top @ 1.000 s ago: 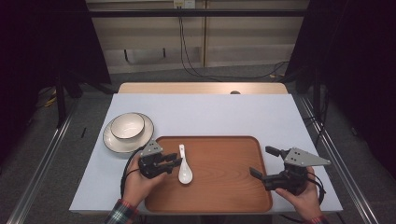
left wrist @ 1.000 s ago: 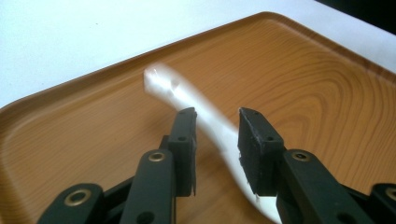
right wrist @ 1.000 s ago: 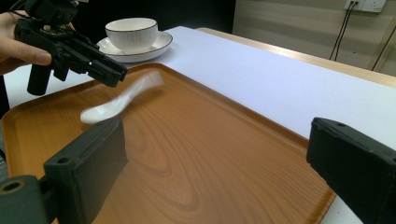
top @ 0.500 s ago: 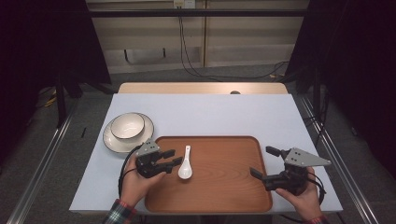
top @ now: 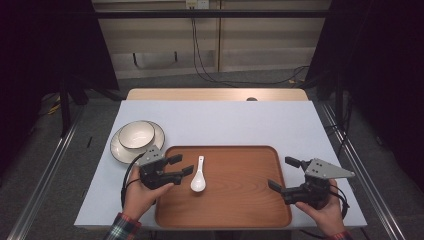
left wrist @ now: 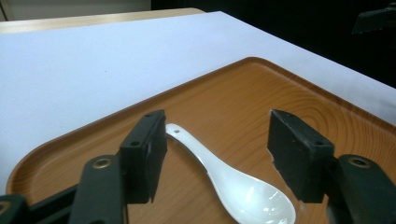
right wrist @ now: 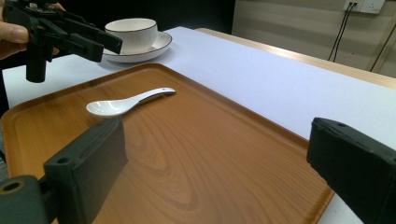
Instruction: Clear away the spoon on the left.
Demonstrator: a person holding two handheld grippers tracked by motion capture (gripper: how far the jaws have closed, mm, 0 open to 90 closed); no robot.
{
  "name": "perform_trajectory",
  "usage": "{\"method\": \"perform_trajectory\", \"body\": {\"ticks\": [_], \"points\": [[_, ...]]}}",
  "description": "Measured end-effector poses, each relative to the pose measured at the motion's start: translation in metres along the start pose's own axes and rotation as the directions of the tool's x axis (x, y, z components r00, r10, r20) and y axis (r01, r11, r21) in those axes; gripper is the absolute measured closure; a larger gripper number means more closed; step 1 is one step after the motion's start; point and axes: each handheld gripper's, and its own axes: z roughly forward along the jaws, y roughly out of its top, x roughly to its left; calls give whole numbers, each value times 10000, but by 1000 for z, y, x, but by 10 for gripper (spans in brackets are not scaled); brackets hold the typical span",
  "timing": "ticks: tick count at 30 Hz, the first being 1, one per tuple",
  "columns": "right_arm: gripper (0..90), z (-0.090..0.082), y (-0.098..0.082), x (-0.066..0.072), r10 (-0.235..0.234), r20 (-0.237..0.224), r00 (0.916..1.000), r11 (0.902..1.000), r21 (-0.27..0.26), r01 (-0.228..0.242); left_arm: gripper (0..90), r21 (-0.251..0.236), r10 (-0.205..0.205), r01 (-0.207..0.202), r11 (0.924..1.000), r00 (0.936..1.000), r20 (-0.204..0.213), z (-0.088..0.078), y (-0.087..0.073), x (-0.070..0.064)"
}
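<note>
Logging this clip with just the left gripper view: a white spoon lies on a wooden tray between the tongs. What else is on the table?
Observer: A white bowl stands on a plate beside the tray's far left corner.
Operator: Where are the other tongs?
Observer: The right tongs are at the tray's right edge, open, with nothing between them.
Operator: Do the left tongs grip the spoon?
Observer: No. The left tongs have just been opening, and the right gripper view shows them raised clear of the spoon, which lies flat on the tray.
</note>
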Motion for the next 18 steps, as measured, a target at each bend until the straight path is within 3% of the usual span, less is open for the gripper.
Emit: {"method": "perform_trajectory", "body": {"ticks": [1, 14, 16, 18], "points": [[45, 0, 0, 0, -10, 10, 10000, 10000, -12, 10, 355, -166, 12, -10, 9999, 9999, 167, 0, 0, 1], [44, -1, 0, 0, -36, -43, 10000, 10000, -37, 36, 254, -645, 2, 7, 9979, 9999, 136, -14, 5, 7], [44, -2, 0, 0, 0, 14, 10000, 10000, -45, 0, 237, -585, -2, -5, 9983, 9999, -131, -17, 6, 7], [44, -2, 0, -1, 13, -7, 10000, 10000, -47, -13, 219, -673, 67, -66, 9977, 10000, 17, -18, 7, 9]]}}
